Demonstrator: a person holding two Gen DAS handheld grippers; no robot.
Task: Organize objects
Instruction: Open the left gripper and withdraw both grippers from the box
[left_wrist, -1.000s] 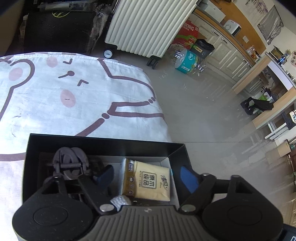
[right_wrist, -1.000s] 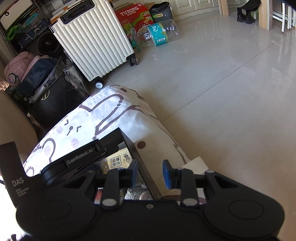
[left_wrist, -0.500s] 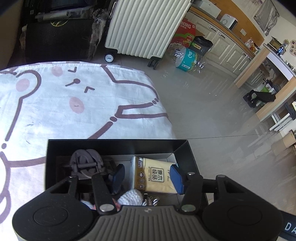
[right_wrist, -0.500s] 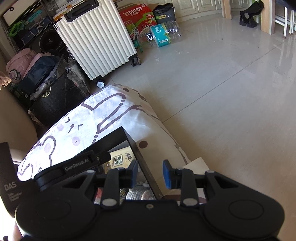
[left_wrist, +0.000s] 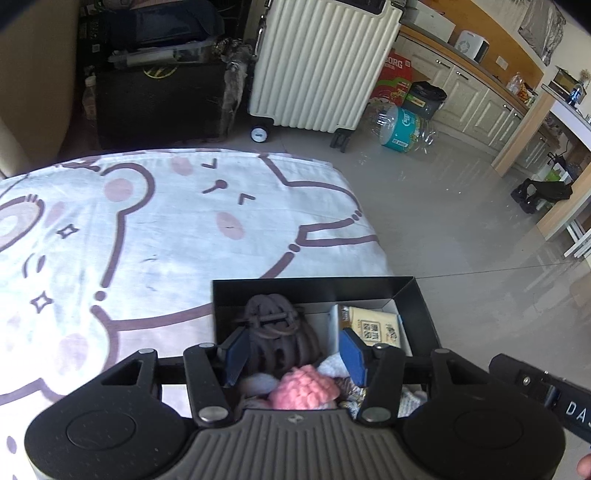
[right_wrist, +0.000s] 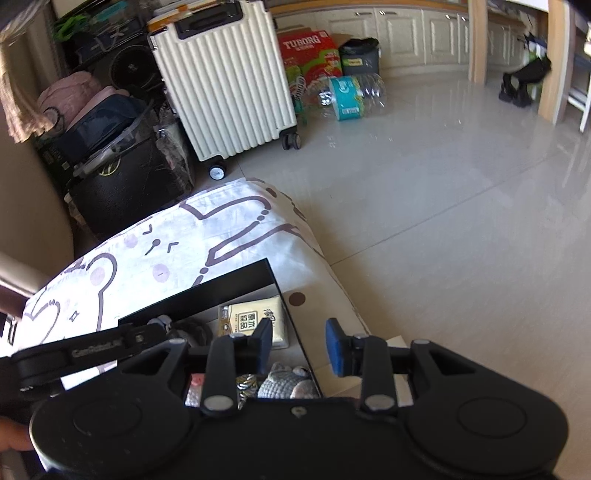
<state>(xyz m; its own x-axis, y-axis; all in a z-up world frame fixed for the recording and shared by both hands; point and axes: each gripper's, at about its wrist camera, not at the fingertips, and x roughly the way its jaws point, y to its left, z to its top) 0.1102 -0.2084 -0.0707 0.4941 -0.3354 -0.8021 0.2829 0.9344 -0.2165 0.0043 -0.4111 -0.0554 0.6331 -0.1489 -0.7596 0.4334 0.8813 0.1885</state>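
1. My left gripper (left_wrist: 293, 354) has just been closing; its jaws now stand about half-narrowed, low in the centre of its view.
2. A moment ago the tissue pack (left_wrist: 376, 325) lay between its pads. Now the brown hair clip (left_wrist: 273, 332) does, and the pack sits off to the right.
3. The left pad looks to be against the clip, but I see a gap at the right pad, so I judge it not yet grasped, though the angle is poor.
4. The clip is inside the black box (left_wrist: 314, 290) on the bear-print cloth (left_wrist: 166, 240), above a pink knitted piece (left_wrist: 303, 387).
5. My right gripper (right_wrist: 299, 347) is clenched on nothing, over the box's right wall at lower centre.
6. So the clip looks like the next thing to sort.
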